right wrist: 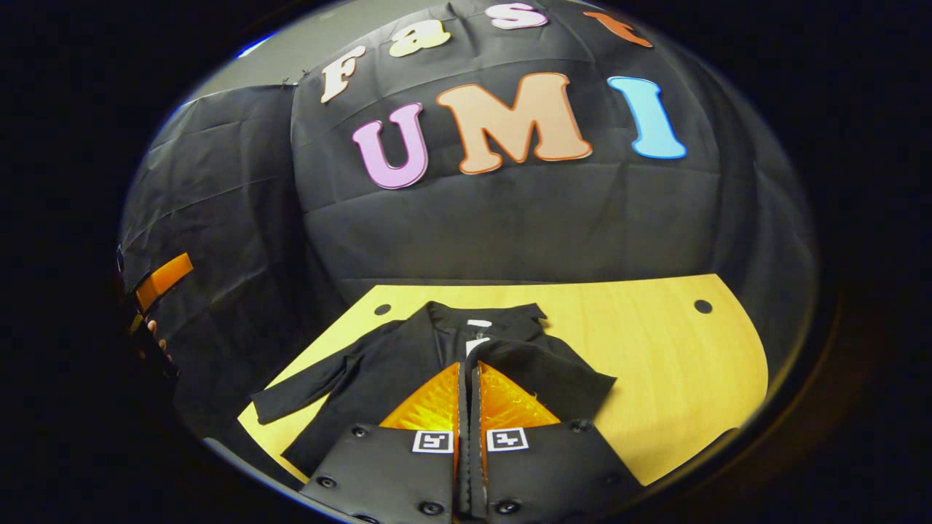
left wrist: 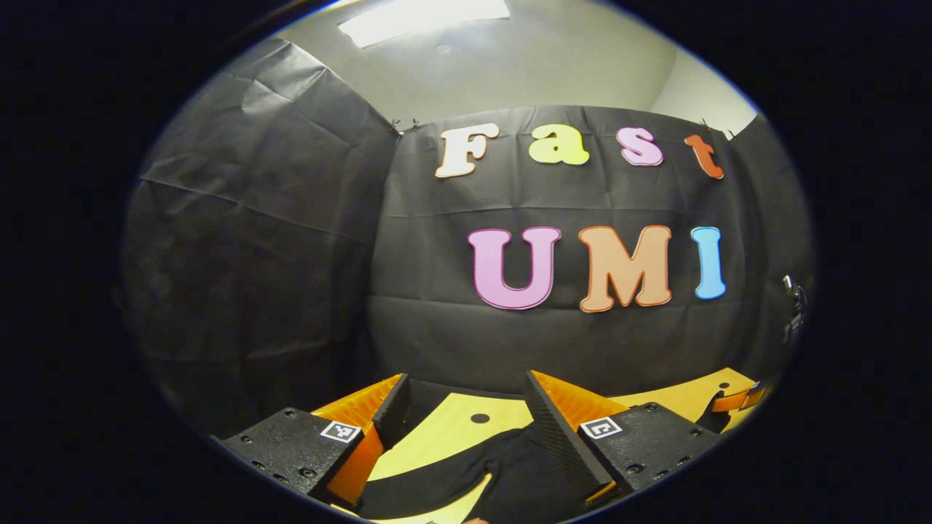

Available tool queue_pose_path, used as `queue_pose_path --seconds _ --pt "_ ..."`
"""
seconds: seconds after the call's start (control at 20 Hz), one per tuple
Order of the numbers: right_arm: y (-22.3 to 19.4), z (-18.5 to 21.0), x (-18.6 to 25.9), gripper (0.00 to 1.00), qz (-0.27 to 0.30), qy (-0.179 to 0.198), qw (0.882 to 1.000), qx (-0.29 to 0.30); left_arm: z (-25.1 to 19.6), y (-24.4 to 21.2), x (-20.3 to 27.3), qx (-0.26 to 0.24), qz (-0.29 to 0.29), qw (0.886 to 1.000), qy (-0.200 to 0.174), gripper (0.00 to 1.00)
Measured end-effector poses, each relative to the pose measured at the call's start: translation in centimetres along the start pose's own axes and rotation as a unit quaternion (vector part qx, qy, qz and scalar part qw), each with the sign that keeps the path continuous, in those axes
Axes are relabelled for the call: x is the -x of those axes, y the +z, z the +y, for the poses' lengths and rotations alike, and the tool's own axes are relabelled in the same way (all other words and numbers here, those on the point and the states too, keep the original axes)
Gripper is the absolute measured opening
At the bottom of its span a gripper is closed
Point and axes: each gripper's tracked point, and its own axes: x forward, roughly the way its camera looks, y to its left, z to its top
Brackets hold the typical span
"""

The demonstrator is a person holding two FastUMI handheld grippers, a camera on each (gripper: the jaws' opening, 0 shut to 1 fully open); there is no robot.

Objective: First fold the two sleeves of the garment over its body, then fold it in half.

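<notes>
A small black garment (right wrist: 408,364) lies collar-away on the yellow wooden table (right wrist: 655,349). Its left-hand sleeve (right wrist: 298,397) stretches out flat toward the table's edge. The other sleeve (right wrist: 561,378) lies turned in over the body, and my right gripper (right wrist: 470,365) is shut on its end at the garment's middle. In the left gripper view my left gripper (left wrist: 466,378) hangs open above the table (left wrist: 451,429), with the black garment (left wrist: 510,473) below its fingers and nothing held. The left gripper (right wrist: 164,280) also shows far left, raised off the table.
Black cloth walls close in the booth behind and beside the table. Round holes (right wrist: 703,306) sit near the table's far corners. Bare wood (right wrist: 677,378) lies to the right of the garment. The right gripper (left wrist: 735,399) shows at the far right of the left gripper view.
</notes>
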Motion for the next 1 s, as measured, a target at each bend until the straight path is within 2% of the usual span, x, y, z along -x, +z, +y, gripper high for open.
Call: queue_pose_path --seconds 0.05,0.1,0.15,0.2,0.25,0.3,0.35,0.45,0.5,0.6,0.65,0.7,0.75,1.0 --pt "0.2 1.0 -0.7 0.02 0.0 0.005 1.0 0.004 0.9 -0.1 0.0 -0.001 0.001 1.0 0.006 0.97" --pt "0.4 2.0 -1.4 0.02 0.0 0.011 1.0 0.007 1.8 -0.1 0.0 -0.001 0.001 1.0 0.012 0.93" --pt "0.7 3.0 -2.2 0.02 0.001 0.016 1.0 0.011 2.6 -0.2 0.1 -0.002 0.003 1.0 0.017 0.97" --pt "1.0 4.0 -3.0 0.02 0.002 0.022 1.0 0.015 3.4 -0.5 0.2 -0.003 0.006 1.0 0.023 0.93" --pt "1.1 5.1 -3.7 0.0 0.003 0.029 0.999 0.019 4.3 -0.7 0.3 -0.004 0.007 1.0 0.028 0.98" --pt "1.2 6.1 -4.7 0.02 0.004 0.035 0.999 0.023 5.3 -0.9 0.6 -0.005 0.009 0.999 0.035 0.98" --pt "1.1 7.1 -5.6 0.0 0.008 0.041 0.999 0.028 6.2 -1.1 0.7 -0.005 0.012 0.999 0.041 0.93" --pt "0.8 9.0 -7.4 0.02 0.017 0.05 0.998 0.035 7.9 -1.7 0.8 -0.006 0.019 0.998 0.053 0.93" --pt "0.4 9.9 -8.2 0.02 0.024 0.054 0.997 0.04 9.0 -1.9 1.1 -0.008 0.021 0.998 0.059 0.98" --pt "-0.6 11.8 -10.3 0.02 0.041 0.06 0.996 0.049 11.0 -2.4 1.7 -0.013 0.025 0.997 0.072 0.98" --pt "-1.2 12.7 -11.4 0.02 0.048 0.064 0.995 0.053 12.1 -2.7 2.0 -0.017 0.028 0.996 0.08 0.93" --pt "-1.9 13.6 -12.6 0.03 0.056 0.065 0.995 0.058 13.2 -2.9 2.3 -0.02 0.032 0.995 0.088 0.93" --pt "-2.4 14.4 -13.6 0.03 0.065 0.066 0.994 0.061 14.3 -3.2 2.5 -0.023 0.037 0.995 0.095 0.98" --pt "-4.5 17.5 -18.6 0.02 0.101 0.064 0.99 0.074 19.0 -4.4 3.4 -0.029 0.051 0.99 0.129 0.98"
